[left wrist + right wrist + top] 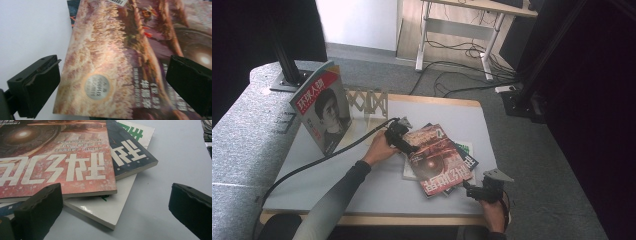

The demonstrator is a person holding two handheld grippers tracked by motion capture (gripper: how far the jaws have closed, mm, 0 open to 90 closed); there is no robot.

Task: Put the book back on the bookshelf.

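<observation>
goal: none given — my guess is filing the flat magazines into the wooden rack [371, 102] at the back of the table [312, 175]
done: 1 magazine [322, 107] with a face on its cover stands upright at the rack's left end, leaning a bit
left: a loose stack [439, 160] of what looks like 3 lies flat near the table's right-front (maybe more underneath, can't tell)
top of stack: red-cover magazine [120, 57], skewed over a dark one [130, 155] and a white one [110, 210]
my left gripper [399, 134]: jaws wide apart, straddling the red cover's far-left corner from above — nothing clamped yet
my right gripper [484, 190]: jaws apart too, low at the table's front-right, just beside the stack's near corner, not touching
progress: early — I'd say 1 filed, the whole stack to go
next: close left on the red cover's edge, lift, stand it in the rack
</observation>
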